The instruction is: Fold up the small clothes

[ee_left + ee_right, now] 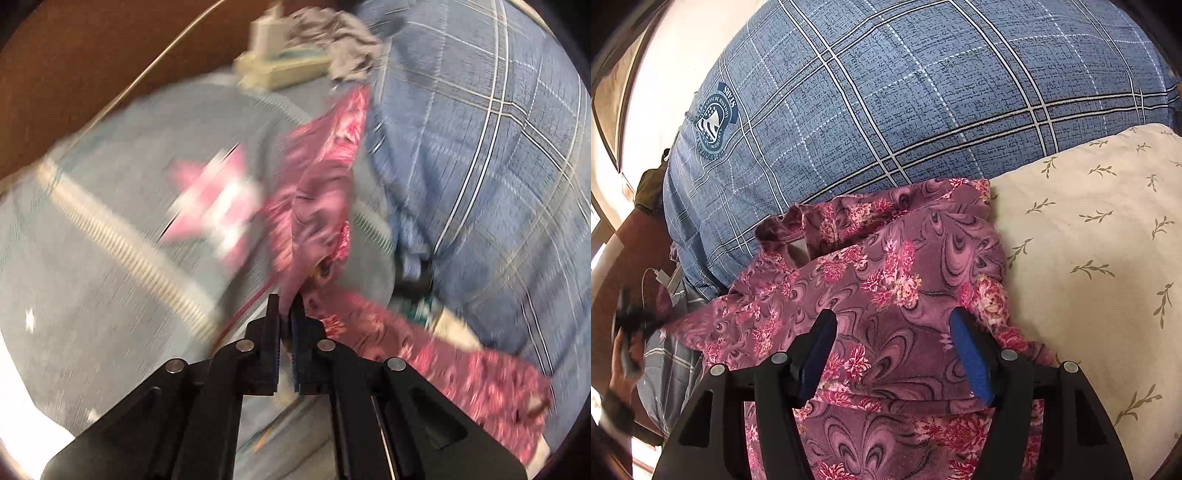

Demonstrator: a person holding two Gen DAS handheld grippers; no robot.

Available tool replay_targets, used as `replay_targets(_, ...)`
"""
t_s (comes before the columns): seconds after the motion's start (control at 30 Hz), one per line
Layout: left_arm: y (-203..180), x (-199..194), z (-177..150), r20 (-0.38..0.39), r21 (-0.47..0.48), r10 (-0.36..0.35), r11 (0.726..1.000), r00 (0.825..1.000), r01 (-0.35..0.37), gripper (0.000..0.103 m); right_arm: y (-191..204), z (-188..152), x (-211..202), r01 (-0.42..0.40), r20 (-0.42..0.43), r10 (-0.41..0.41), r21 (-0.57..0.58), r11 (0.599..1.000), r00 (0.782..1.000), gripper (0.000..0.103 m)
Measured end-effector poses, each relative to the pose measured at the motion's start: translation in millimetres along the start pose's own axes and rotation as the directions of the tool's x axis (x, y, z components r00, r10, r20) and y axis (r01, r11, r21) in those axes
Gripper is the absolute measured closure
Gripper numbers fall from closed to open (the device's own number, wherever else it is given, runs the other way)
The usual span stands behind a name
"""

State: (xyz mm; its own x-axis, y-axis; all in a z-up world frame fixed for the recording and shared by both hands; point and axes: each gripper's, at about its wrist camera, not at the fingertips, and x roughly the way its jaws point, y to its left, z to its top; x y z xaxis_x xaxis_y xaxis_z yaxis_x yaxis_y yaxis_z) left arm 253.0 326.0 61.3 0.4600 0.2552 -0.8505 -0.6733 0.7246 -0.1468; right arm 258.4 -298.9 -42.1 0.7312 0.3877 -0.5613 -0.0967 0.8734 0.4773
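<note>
Left wrist view is motion-smeared: the pink star print on the grey fabric and the cream boxy object up top can't be resolved. Pink floral patterned garment runs off the bottom edge in the right wrist view, its lower part hidden behind the right gripper.

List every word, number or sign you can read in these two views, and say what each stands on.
"STARS": upside down on the ribbon of the crest printed on the blue plaid pillow.
The crest's ring lettering: too small to read.
Pink star patch on the grey cloth: blurred, no readable text.

A blue plaid pillow lies beside a cream leaf-print pillow.
</note>
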Motion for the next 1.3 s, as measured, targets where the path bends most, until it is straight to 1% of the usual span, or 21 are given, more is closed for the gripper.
replay_targets(0.07,23.1,0.5,-18.6,-0.035,-0.021,-0.044,0.999,0.998,0.043,0.098,0.7,0.0,0.4,0.006,-0.002,-0.006,-0.003,1.0,1.0,0.037)
replay_targets(0.13,48.6,-12.8,-28.7,-0.039,-0.089,-0.114,0.99,0.993,0.11,0.095,1.5,0.2,0.9,0.012,-0.005,-0.012,-0.006,1.0,1.0,0.037)
replay_targets(0.17,58.5,-14.4,-31.9,-0.028,-0.129,-0.167,0.978,0.986,0.162,0.084,1.9,0.5,0.9,0.016,-0.006,-0.016,-0.008,1.0,1.0,0.037)
replay_targets(0.2,66.1,-14.8,-27.3,-0.013,-0.168,-0.214,0.964,0.977,0.208,0.061,2.4,0.5,1.3,0.018,-0.007,-0.018,-0.011,1.0,1.0,0.037)
replay_targets(0.23,71.4,-16.5,-25.7,0.005,-0.199,-0.228,0.954,0.974,0.224,0.048,2.7,0.6,1.7,0.02,-0.008,-0.021,-0.012,1.0,1.0,0.037)
replay_targets(0.27,74.6,-18.9,-25.8,0.024,-0.224,-0.218,0.95,0.976,0.218,0.035,2.8,0.6,1.7,0.021,-0.008,-0.021,-0.013,1.0,1.0,0.037)
replay_targets(0.3,74.6,-19.0,-24.2,0.041,-0.231,-0.202,0.951,0.979,0.206,0.034,2.9,0.5,1.9,0.021,-0.009,-0.021,-0.013,1.0,1.0,0.037)
replay_targets(0.37,71.4,-13.9,-20.1,0.033,-0.223,-0.177,0.958,0.984,0.18,0.034,2.9,0.5,1.8,0.02,-0.008,-0.02,-0.012,1.0,1.0,0.037)
replay_targets(0.5,69.5,10.6,-13.8,-0.014,-0.263,-0.194,0.947,0.981,0.184,0.034,2.6,0.4,1.7,0.018,-0.008,-0.018,-0.011,1.0,1.0,0.037)
replay_targets(0.53,71.6,15.9,-14.8,-0.022,-0.28,-0.185,0.945,0.983,0.171,0.034,2.3,0.5,1.5,0.016,-0.007,-0.016,-0.009,1.0,1.0,0.037)
replay_targets(0.6,68.4,24.8,-11.6,0.006,-0.302,-0.178,0.938,0.984,0.171,0.035,2.3,0.6,1.8,0.014,-0.007,-0.014,-0.008,1.0,1.0,0.037)
replay_targets(0.63,66.7,22.1,-9.9,0.031,-0.302,-0.173,0.937,0.984,0.175,0.041,2.4,0.6,2.1,0.013,-0.007,-0.013,-0.008,1.0,1.0,0.037)
replay_targets(0.67,62.0,21.5,-7.2,0.047,-0.283,-0.165,0.944,0.985,0.171,0.076,2.3,0.6,2.0,0.013,-0.006,-0.013,-0.007,1.0,1.0,0.037)
replay_targets(0.7,58.5,23.9,-4.8,0.038,-0.263,-0.169,0.949,0.985,0.173,0.099,1.8,0.4,1.7,0.011,-0.005,-0.011,-0.006,1.0,1.0,0.037)
replay_targets(0.77,54.8,26.6,-2.7,0.022,-0.253,-0.175,0.952,0.984,0.174,0.1,0.9,0.4,1.2,0.007,-0.004,-0.007,-0.003,1.0,1.0,0.037)
replay_targets(0.83,52.7,18.2,-3.0,0.045,-0.228,-0.166,0.958,0.985,0.172,0.1,0.2,0.4,0.9,0.004,-0.003,-0.004,-0.001,1.0,1.0,0.037)
replay_targets(0.93,47.9,-2.2,-6.5,0.084,-0.191,-0.22,0.954,0.972,0.232,0.1,0.0,0.4,0.6,0.003,-0.003,-0.003,-0.001,1.0,1.0,0.037)
replay_targets(1.03,31.8,-28.5,-10.8,0.108,-0.129,-0.254,0.955,0.961,0.267,0.1,0.0,0.2,0.8,0.004,-0.003,-0.004,-0.001,1.0,1.0,0.037)
replay_targets(1.17,-5.0,-68.3,-22.6,0.147,-0.015,-0.3,0.952,0.943,0.305,0.1,0.1,0.0,0.5,0.004,-0.003,-0.004,-0.001,1.0,1.0,0.037)
replay_targets(1.27,-47.9,-97.8,-38.3,0.162,0.104,-0.346,0.937,0.924,0.333,0.1,0.0,0.2,0.0,0.002,-0.002,-0.002,0.0,1.0,1.0,0.037)
replay_targets(1.3,-65.3,-107.4,-45.7,0.165,0.151,-0.368,0.926,0.915,0.346,0.1,0.0,0.2,-0.1,0.001,-0.002,-0.001,0.0,1.0,1.0,0.037)
